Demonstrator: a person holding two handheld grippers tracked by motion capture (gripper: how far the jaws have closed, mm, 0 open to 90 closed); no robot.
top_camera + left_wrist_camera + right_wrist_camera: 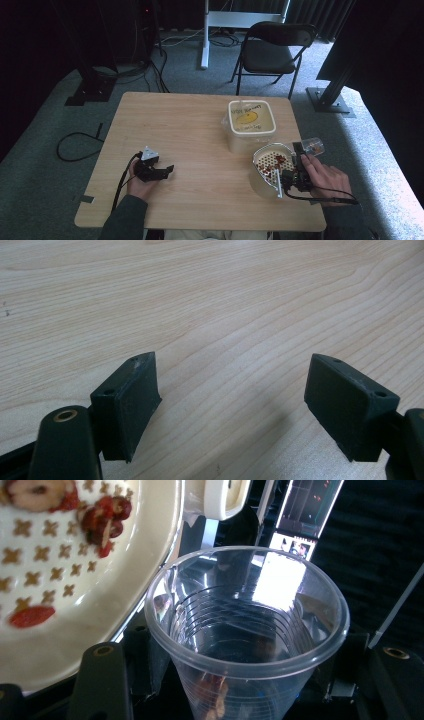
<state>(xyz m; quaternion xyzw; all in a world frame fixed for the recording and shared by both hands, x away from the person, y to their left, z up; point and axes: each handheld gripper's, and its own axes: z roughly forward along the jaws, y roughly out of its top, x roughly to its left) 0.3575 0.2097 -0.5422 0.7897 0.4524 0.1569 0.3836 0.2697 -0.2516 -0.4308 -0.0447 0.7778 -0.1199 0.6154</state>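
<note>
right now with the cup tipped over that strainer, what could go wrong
The clear cup in the right gripper sits at the strainer's far edge, so red pieces could spill past the rim onto the table. The thin cup may buckle. The left gripper rests open, steadying nothing.

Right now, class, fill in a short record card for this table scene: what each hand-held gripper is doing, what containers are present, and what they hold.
Left hand-held gripper: open, empty, low over bare table
Right hand-held gripper: shut on clear plastic cup, tipped at the strainer's rim
Cup contents: a few reddish pieces left near the bottom
Strainer: cream, perforated, holding red dried fruit pieces
Tub: cream, lidded, behind the strainer
Background: folding chair
</note>
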